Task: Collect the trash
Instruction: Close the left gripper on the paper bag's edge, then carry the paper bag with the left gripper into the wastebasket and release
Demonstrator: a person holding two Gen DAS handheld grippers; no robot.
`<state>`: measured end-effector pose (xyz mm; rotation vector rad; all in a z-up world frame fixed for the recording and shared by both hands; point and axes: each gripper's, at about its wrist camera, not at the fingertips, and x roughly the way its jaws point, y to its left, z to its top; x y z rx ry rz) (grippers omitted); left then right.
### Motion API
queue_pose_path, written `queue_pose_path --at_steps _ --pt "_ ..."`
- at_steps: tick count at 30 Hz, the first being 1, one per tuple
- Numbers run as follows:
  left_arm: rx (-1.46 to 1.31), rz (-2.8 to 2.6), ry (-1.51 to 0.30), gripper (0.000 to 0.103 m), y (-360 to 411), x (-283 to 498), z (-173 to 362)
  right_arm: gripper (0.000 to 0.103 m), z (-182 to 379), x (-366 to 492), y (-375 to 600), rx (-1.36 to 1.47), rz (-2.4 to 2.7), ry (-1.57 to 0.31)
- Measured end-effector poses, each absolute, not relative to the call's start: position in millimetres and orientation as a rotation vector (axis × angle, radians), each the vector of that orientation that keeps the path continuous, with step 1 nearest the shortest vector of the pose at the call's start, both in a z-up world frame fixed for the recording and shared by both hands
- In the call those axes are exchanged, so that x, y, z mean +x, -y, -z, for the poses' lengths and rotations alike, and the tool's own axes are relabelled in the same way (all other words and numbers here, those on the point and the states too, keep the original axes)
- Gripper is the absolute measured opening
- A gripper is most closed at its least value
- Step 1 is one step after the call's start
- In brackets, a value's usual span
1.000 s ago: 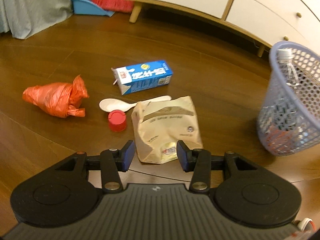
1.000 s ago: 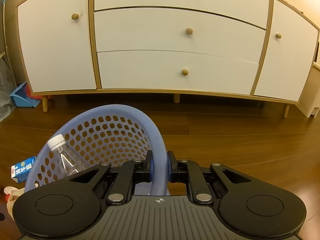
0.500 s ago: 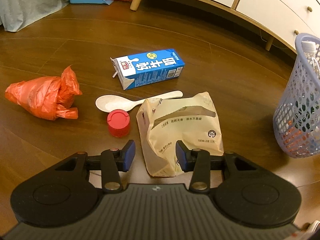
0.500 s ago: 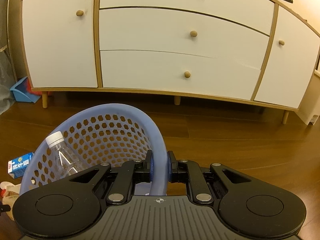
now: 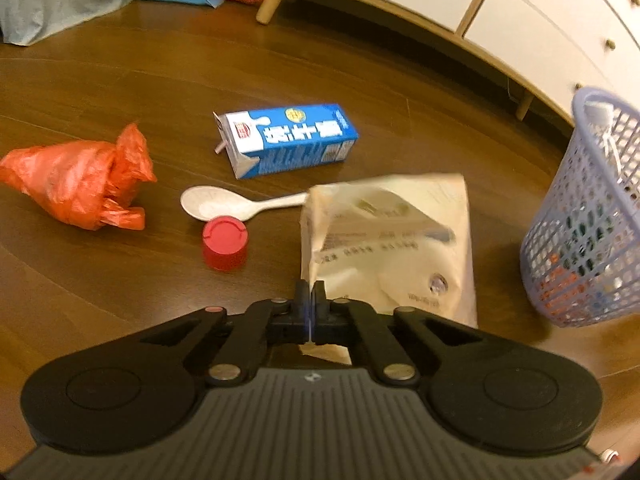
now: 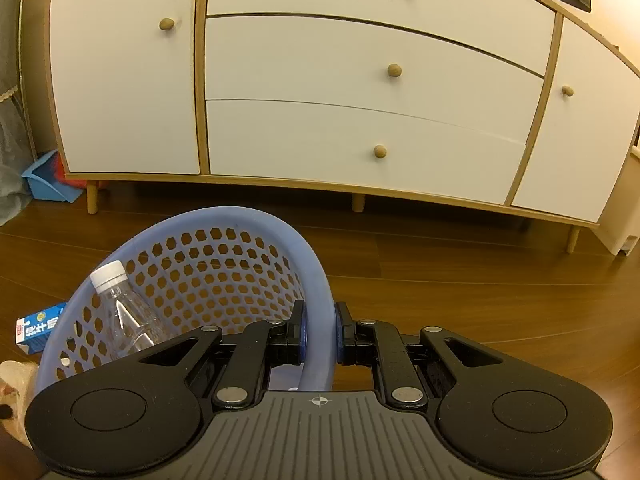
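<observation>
- Left gripper (image 5: 310,294): jaws pinched right down on the near left edge of the beige snack bag (image 5: 390,240). The bag looks smeared in the left wrist view, so I can't tell for sure if it's clear of the floor or only tipped up at one end.
- Right gripper (image 6: 319,332): clamped on the rim of the lavender mesh basket (image 6: 224,216), one finger inside the rim and one outside. A clear plastic bottle (image 6: 120,312) with a white cap already leans inside it.
- So the step in hand is the bag pickup, with the basket held as the drop target. From the left wrist view the basket (image 5: 588,240) stands just to the right of the bag, near but not touching.
- Next move, as I read it: lift the bag clear, swing it right over the rim and only then let go. It's limp and held by one edge, so it'll dangle and could catch on the rim; go high enough.
- Still on the wood floor (image 5: 120,280) beyond the bag: a red bottle cap (image 5: 224,243), a white plastic spoon (image 5: 236,204) with its handle running under the bag's corner, a blue milk carton (image 5: 288,140) on its side, and a crumpled orange plastic bag (image 5: 76,180) well off to the left.
- Plenty left, I'd say we're early-to-mid in the cleanup.
</observation>
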<state>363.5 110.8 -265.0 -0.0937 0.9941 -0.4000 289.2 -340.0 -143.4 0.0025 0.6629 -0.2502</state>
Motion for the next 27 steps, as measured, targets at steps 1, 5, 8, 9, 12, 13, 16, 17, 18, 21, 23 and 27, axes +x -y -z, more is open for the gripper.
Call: queue_pose_path --at_steps 1,5,8,9,12,13,16,17,18,21,23,27 --pt "-0.097 0.394 -0.986 0.000 -112.9 361.3 260.5 0.010 143.7 289.3 340.2 0.003 0.249 -0.664" --pt "-0.134 0.374 -0.954 0.000 -120.7 356.7 242.4 0.010 144.3 289.4 340.5 0.006 0.242 -0.664" --pt "-0.156 0.368 -0.925 0.000 -124.5 354.2 226.4 0.010 143.7 289.1 341.4 0.002 0.236 -0.662" --pt "-0.160 0.371 -0.912 0.000 -124.6 353.1 220.3 0.010 143.7 289.3 341.1 -0.001 0.234 -0.661" --pt "-0.164 0.385 -0.876 0.000 -121.4 350.2 201.9 0.010 143.6 290.3 341.0 -0.003 0.231 -0.660" --pt "-0.166 0.391 -0.867 0.000 -119.8 349.7 197.5 0.010 143.6 290.7 341.2 -0.004 0.230 -0.660" --pt "-0.170 0.415 -0.829 0.000 -111.3 348.1 179.5 0.010 144.0 291.4 340.8 -0.012 0.229 -0.660" --pt "-0.170 0.425 -0.816 0.000 -107.2 347.6 172.8 0.010 144.3 291.7 340.8 -0.013 0.228 -0.660" --pt "-0.167 0.434 -0.805 0.000 -102.8 346.9 167.7 0.010 144.5 292.1 341.0 -0.013 0.228 -0.661" --pt "-0.171 0.467 -0.779 0.000 -89.1 344.5 152.7 0.010 145.4 292.5 341.5 -0.014 0.227 -0.662" --pt "-0.175 0.488 -0.768 0.000 -80.7 343.7 145.1 0.010 145.5 292.3 341.9 -0.015 0.226 -0.662" --pt "-0.192 0.551 -0.746 0.000 -60.1 341.3 130.4 0.010 146.6 292.8 340.9 -0.015 0.224 -0.663"
